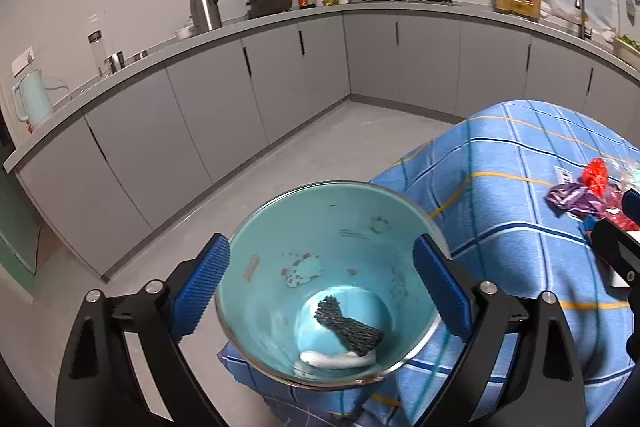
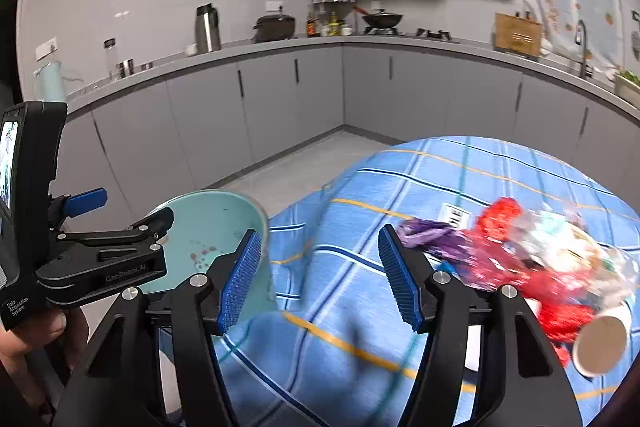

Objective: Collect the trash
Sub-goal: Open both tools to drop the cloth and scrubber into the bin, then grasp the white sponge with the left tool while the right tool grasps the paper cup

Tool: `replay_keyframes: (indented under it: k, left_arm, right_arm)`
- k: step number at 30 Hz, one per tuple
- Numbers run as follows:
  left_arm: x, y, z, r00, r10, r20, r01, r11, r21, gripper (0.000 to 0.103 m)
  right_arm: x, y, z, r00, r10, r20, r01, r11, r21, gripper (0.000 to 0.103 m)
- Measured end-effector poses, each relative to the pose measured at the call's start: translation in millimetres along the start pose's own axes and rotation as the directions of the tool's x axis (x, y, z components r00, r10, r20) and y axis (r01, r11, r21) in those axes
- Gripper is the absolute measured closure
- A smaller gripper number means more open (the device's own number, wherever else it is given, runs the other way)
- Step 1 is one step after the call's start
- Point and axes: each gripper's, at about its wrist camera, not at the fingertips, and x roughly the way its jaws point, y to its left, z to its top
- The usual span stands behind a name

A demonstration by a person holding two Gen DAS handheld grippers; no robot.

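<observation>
A teal bin (image 1: 280, 235) stands at the left edge of the blue checked tablecloth (image 1: 512, 163). At its bottom lie a dark ribbed scrap (image 1: 348, 327) and a white tissue (image 1: 340, 359). My left gripper (image 1: 320, 247) is open wide, with a pad on either side of the bin's rim. In the right wrist view my right gripper (image 2: 319, 233) is open over bare cloth, the bin (image 2: 200, 219) to its left. To its right is a trash pile: a purple wrapper (image 2: 428, 237), a red wrapper (image 2: 500, 223), clear plastic (image 2: 560, 239) and a paper cup (image 2: 600, 343).
Grey cabinets (image 1: 224, 107) and a counter with a kettle, pots and a stove run along the far walls, with open grey floor (image 1: 320, 147) in front of them. A white card (image 2: 454, 215) lies on the cloth behind the pile. A person's hand (image 2: 32, 331) holds the left gripper's handle.
</observation>
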Motion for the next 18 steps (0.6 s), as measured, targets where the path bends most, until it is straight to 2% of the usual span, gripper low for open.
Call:
replay_keyframes:
  k: [10,12,18]
  left_arm:
    - [-19.7,-49.9,-1.3,0.995,-0.095,0.013,0.094,0.993,0.069,0.009]
    - [-25.3,-59.8,-1.8,0.992,-0.122,0.019,0.120,0.990,0.078,0.005]
    - [-40.6,-106.3,-4.3,0.975,-0.222,0.027,0.215,0.963,0.164,0.005]
  right_arm:
    - [-43.2,-43.6,-13.6,0.991,-0.127,0.041,0.125,0.991,0.048,0.039]
    - [-53.3,-56.1,-19.1,0.985,-0.168,0.040,0.165,0.984,0.065,0.039]
    - [-87.1,-96.0,-34.0,0.956,-0.288,0.049,0.281,0.953,0.113,0.037]
